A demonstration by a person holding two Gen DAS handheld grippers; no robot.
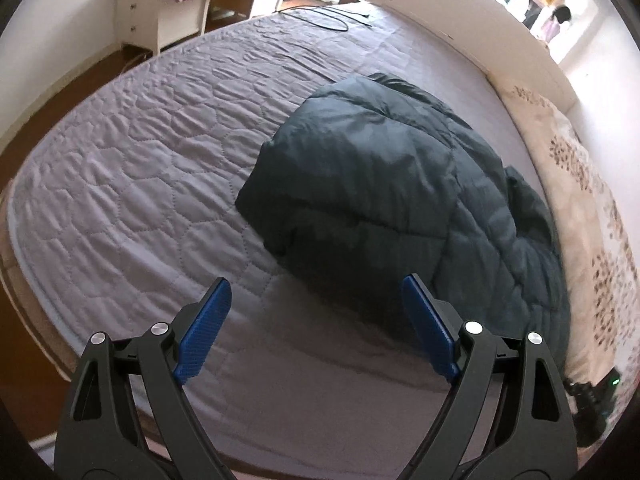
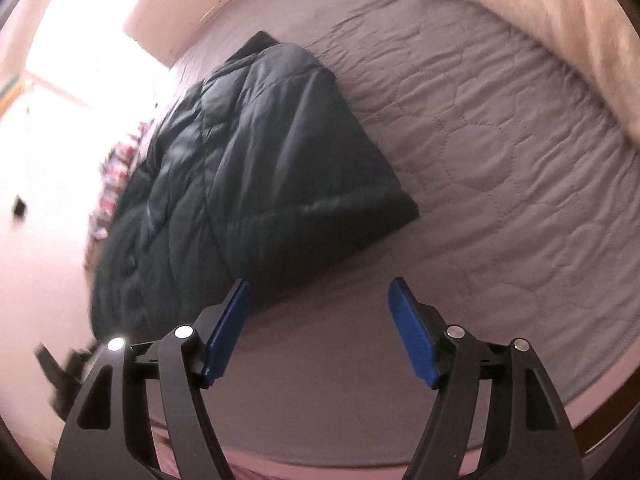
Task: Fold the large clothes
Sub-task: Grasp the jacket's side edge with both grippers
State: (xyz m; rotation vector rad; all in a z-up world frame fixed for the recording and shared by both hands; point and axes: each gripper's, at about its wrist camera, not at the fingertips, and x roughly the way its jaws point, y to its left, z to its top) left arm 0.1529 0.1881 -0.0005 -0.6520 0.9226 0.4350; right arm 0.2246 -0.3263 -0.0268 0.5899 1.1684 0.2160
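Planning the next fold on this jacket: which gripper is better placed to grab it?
Probably right. The right gripper is open with one finger at the dark jacket's edge; the open left gripper faces mostly bare mattress cover.

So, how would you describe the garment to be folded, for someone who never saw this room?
Find the large bed with the grey quilted cover. On it lies a dark green puffer jacket, already partly folded. It is the only dark, padded thing on that pale cover.

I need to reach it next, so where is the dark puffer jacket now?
The dark green puffer jacket lies folded on the grey quilted mattress, ahead of both open grippers; in the left wrist view it sits right of centre, near the beige patterned bedding.
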